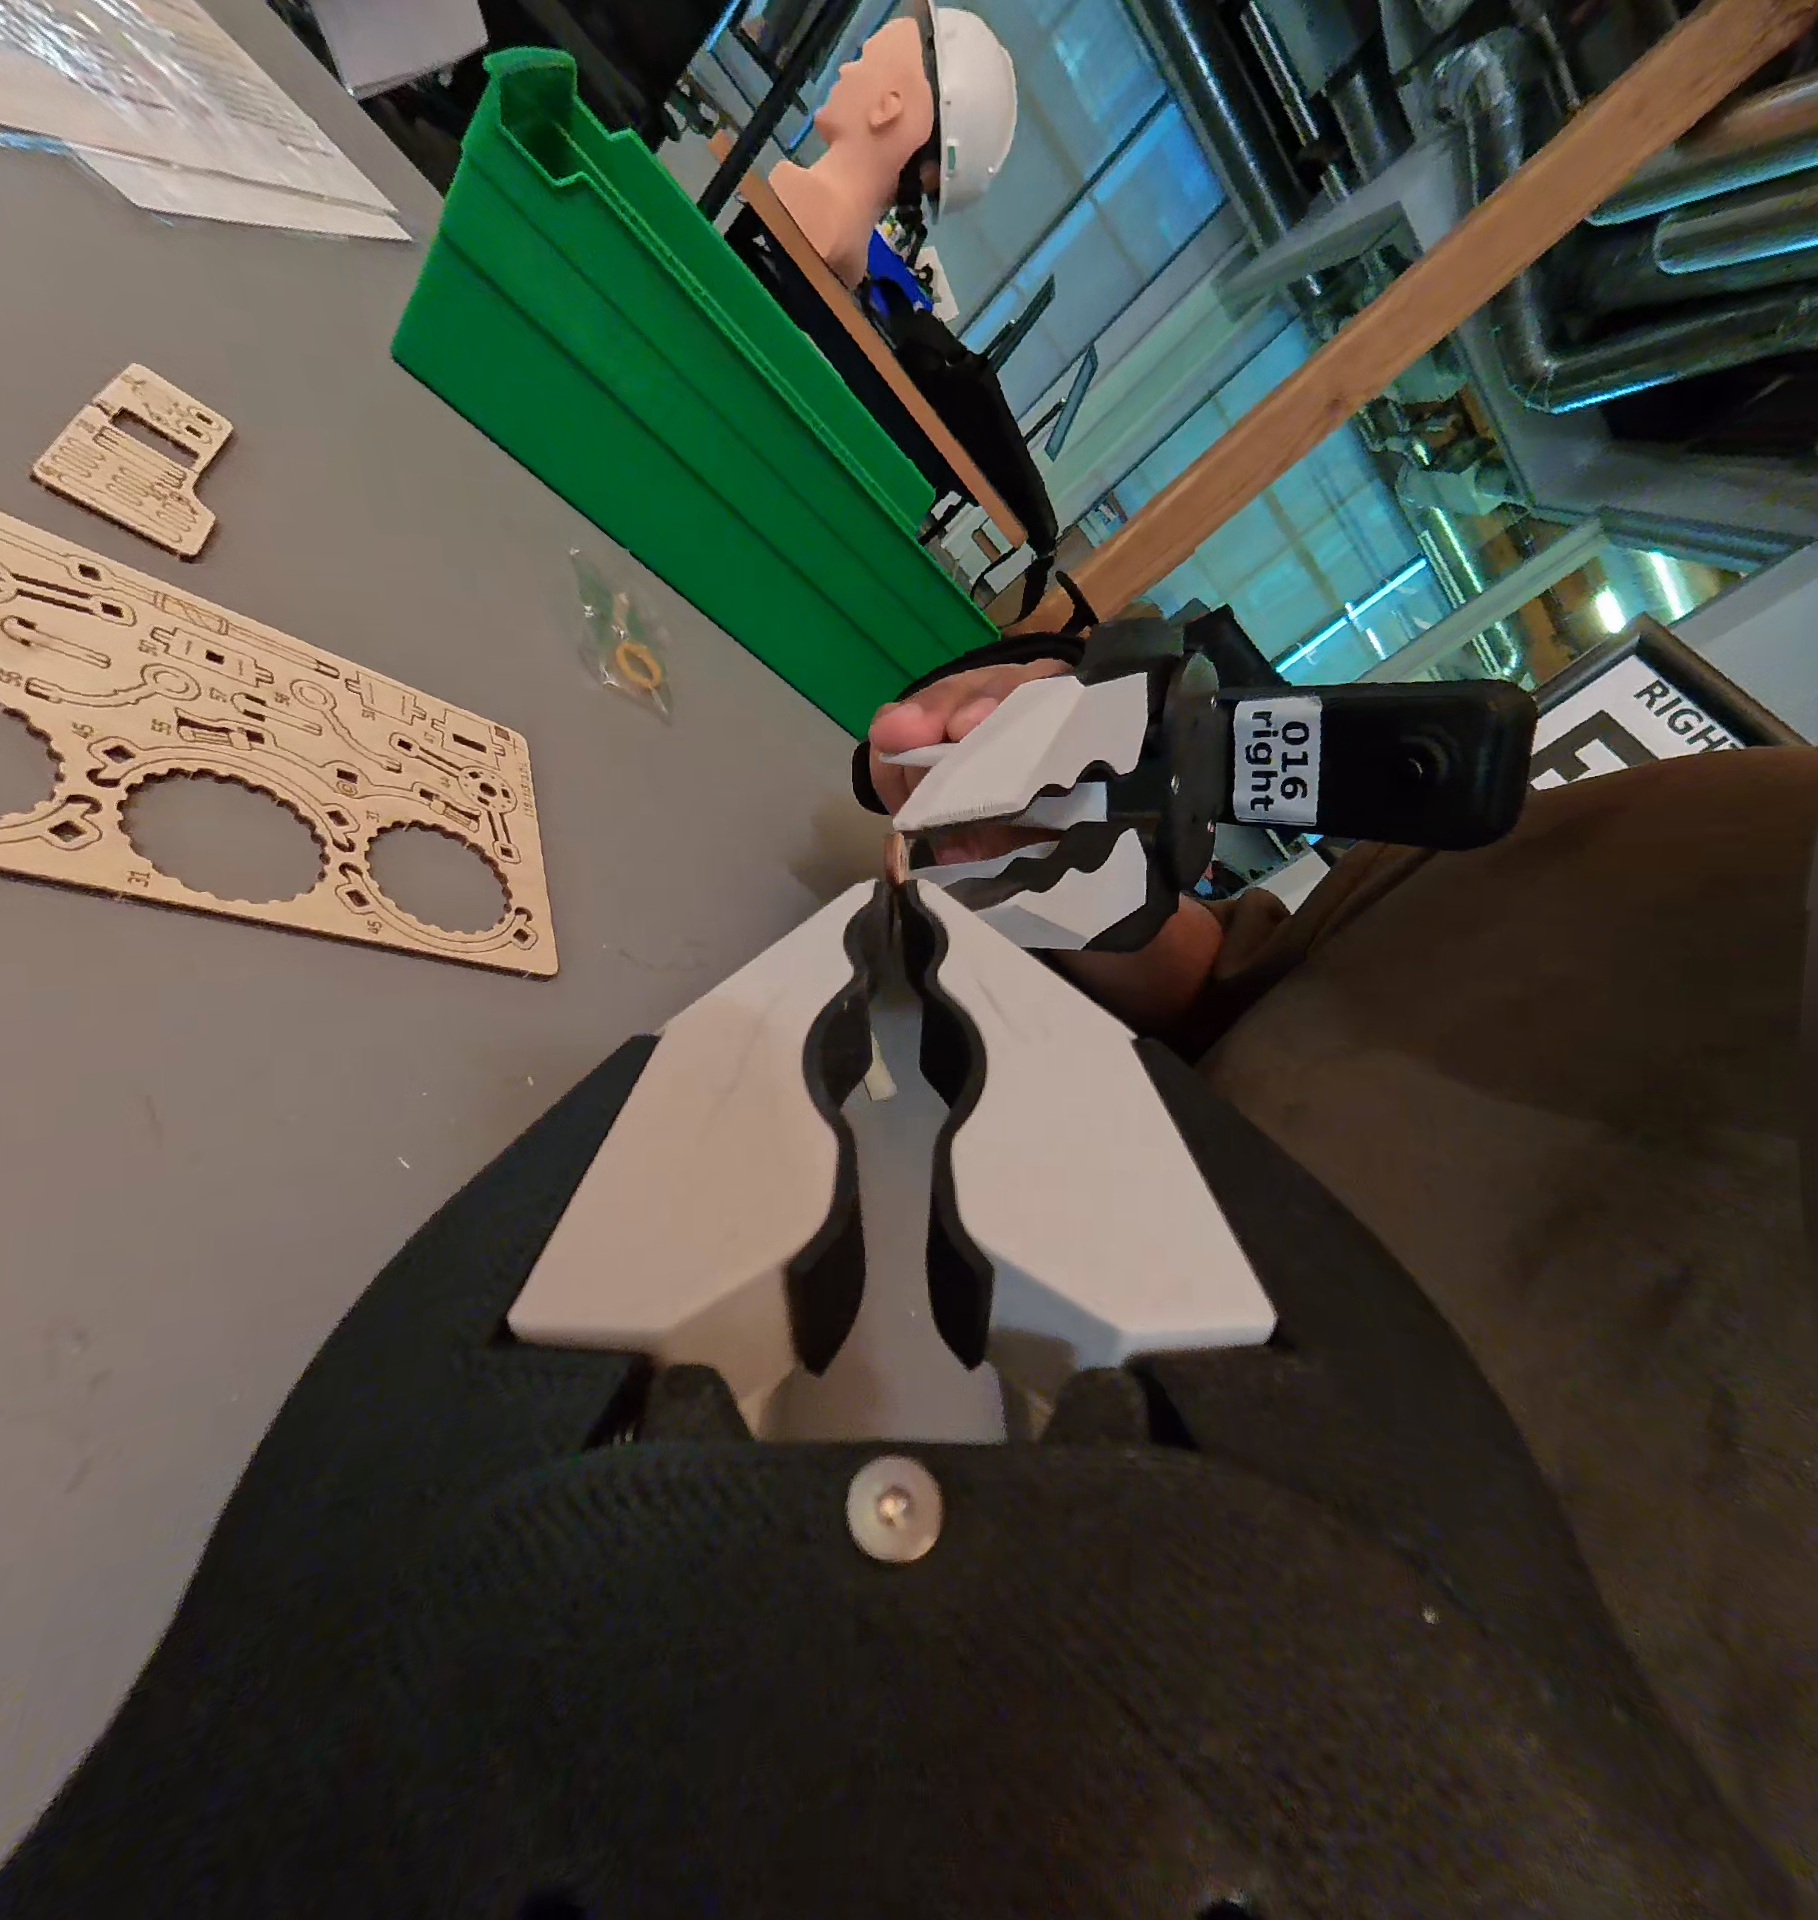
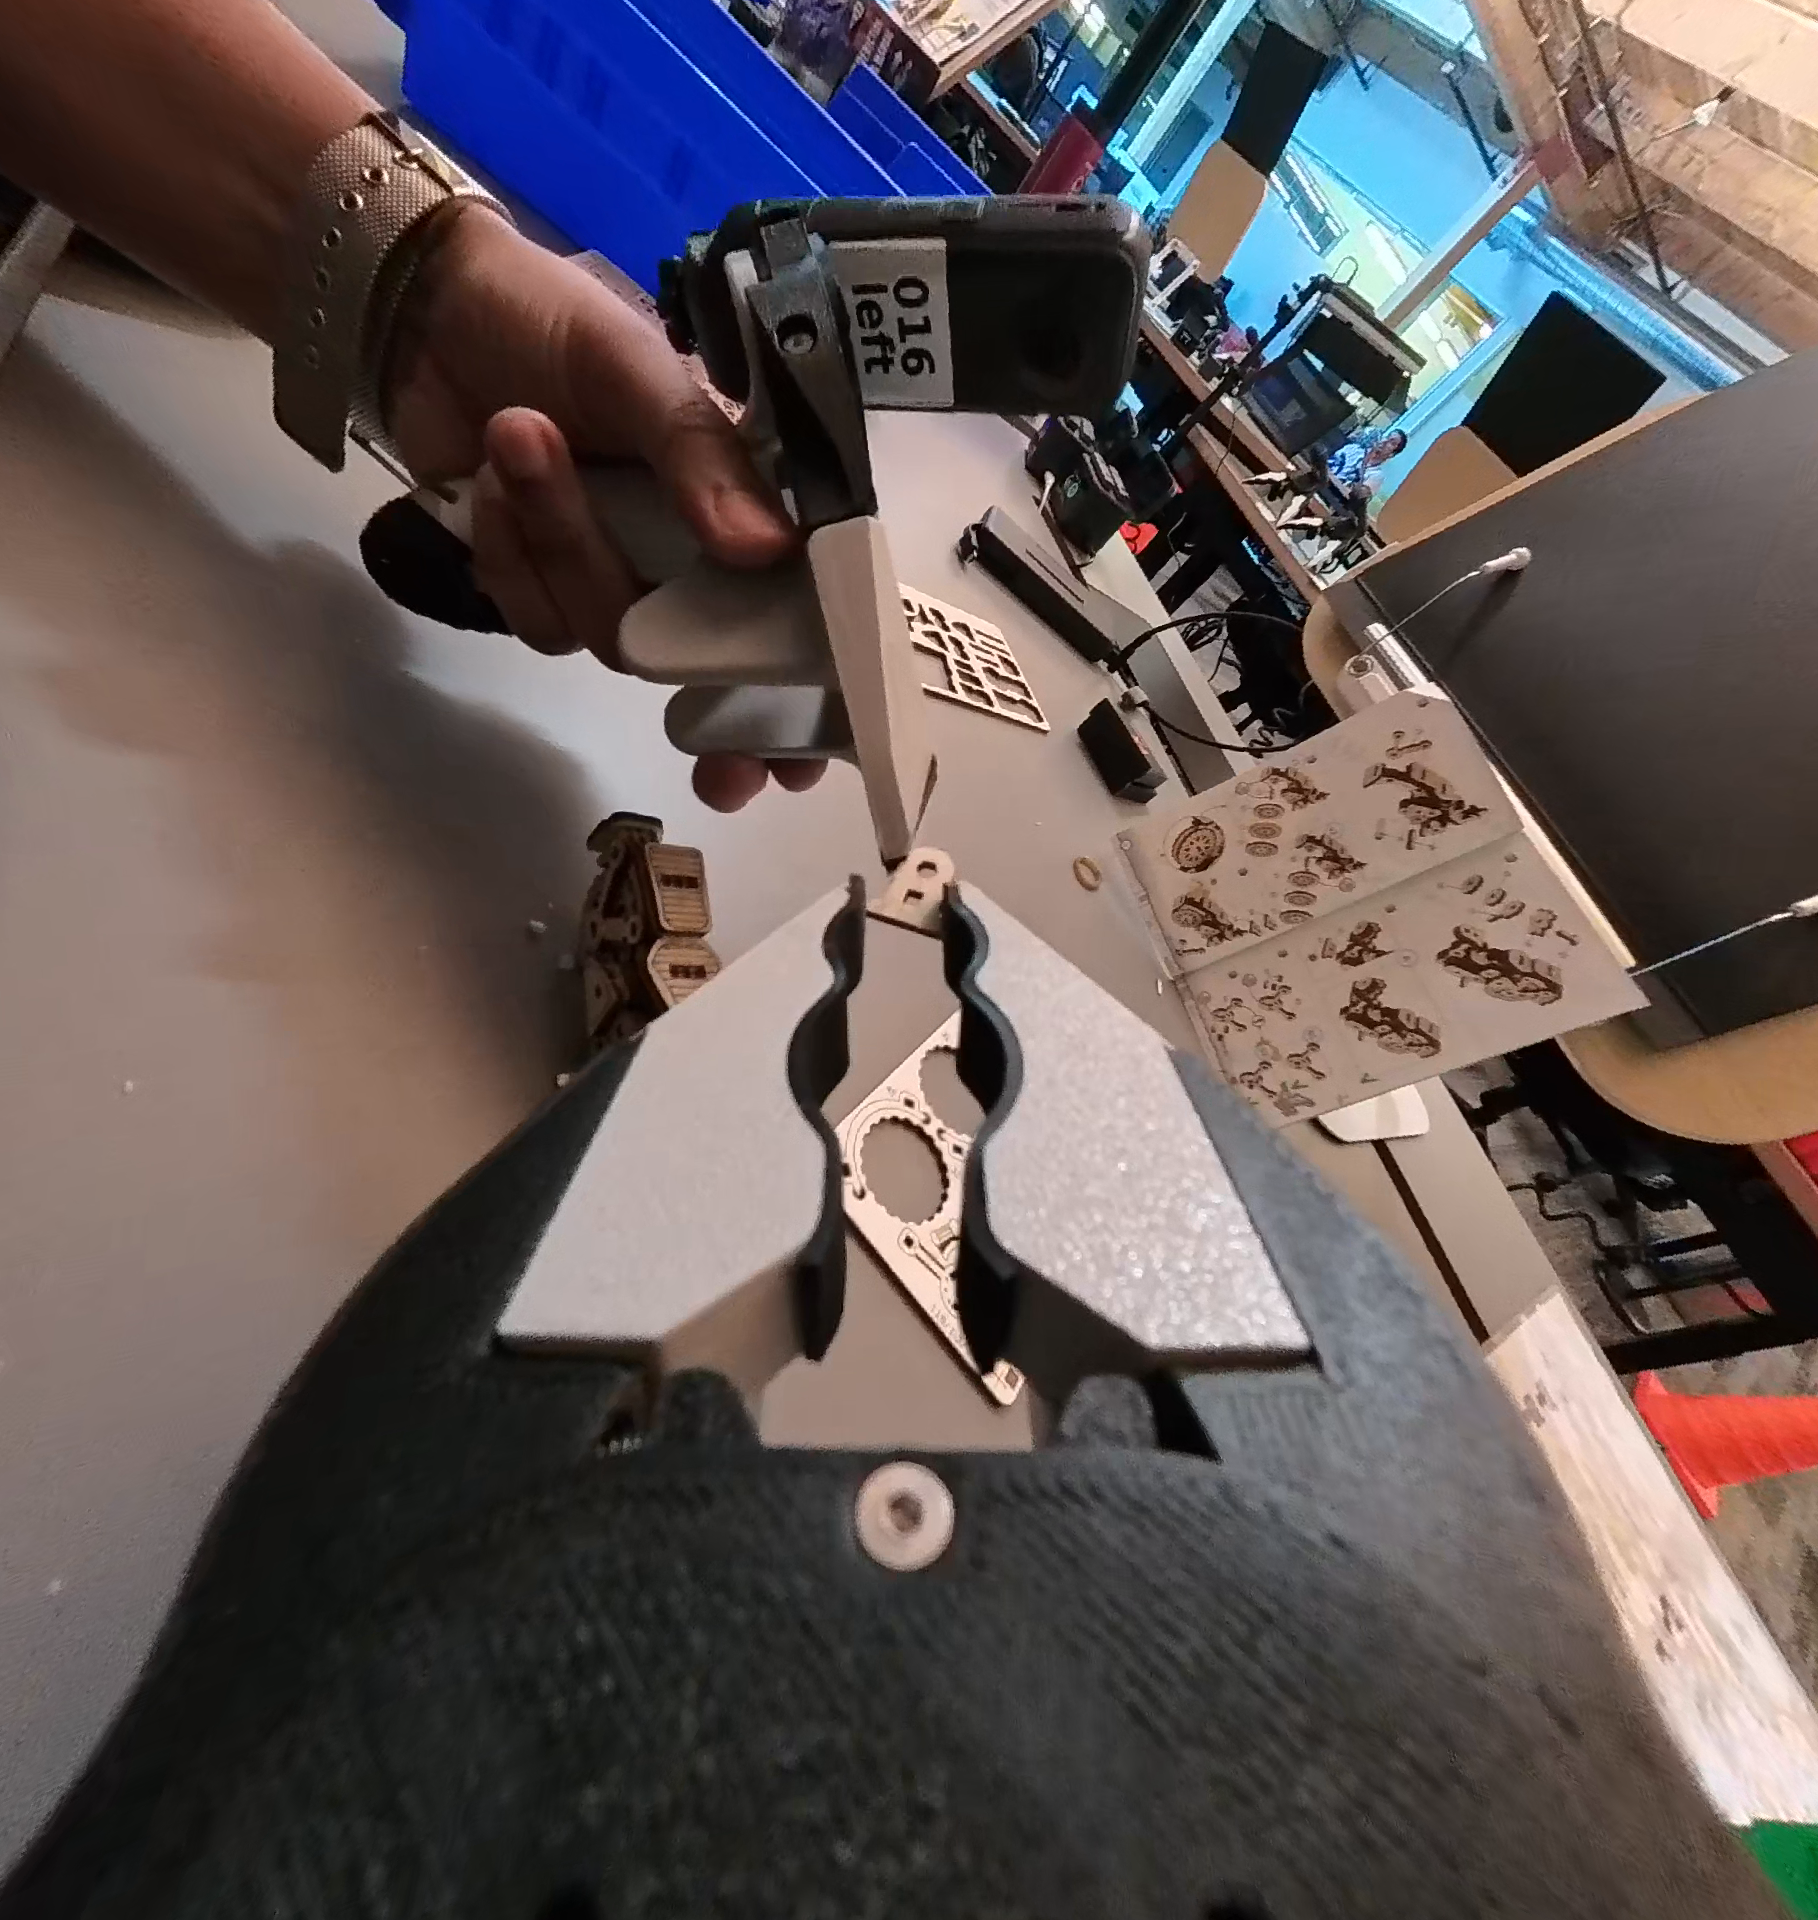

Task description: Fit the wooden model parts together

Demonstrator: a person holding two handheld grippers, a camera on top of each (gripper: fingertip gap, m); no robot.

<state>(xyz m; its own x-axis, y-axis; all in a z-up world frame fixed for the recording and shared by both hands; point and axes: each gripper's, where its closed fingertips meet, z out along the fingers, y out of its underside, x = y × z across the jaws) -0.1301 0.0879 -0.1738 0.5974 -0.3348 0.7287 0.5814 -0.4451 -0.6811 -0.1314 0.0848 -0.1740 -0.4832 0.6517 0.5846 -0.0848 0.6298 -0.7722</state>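
My right gripper [image 2: 905, 906] is shut on a small flat wooden part [image 2: 923, 881] with a hole in its tab, held above the grey table [image 2: 209, 1039]. My left gripper [image 1: 894, 896] is shut, and a thin brown wooden piece [image 1: 892, 862] shows edge-on at its tips. In the right wrist view the left gripper [image 2: 892, 847] comes down from above and its tip touches the top of the held part. In the left wrist view the right gripper [image 1: 907, 847] meets mine tip to tip. A partly built wooden model [image 2: 645, 945] stands on the table to the left.
A large laser-cut wooden sheet [image 1: 240, 790] and a smaller one [image 1: 136, 457] lie on the table [image 1: 261, 1143], with a small plastic bag [image 1: 624, 644] and a green bin [image 1: 656, 416] behind. An instruction sheet [image 2: 1383, 925], a loose ring [image 2: 1085, 871] and a black device [image 2: 1123, 764] lie to the right.
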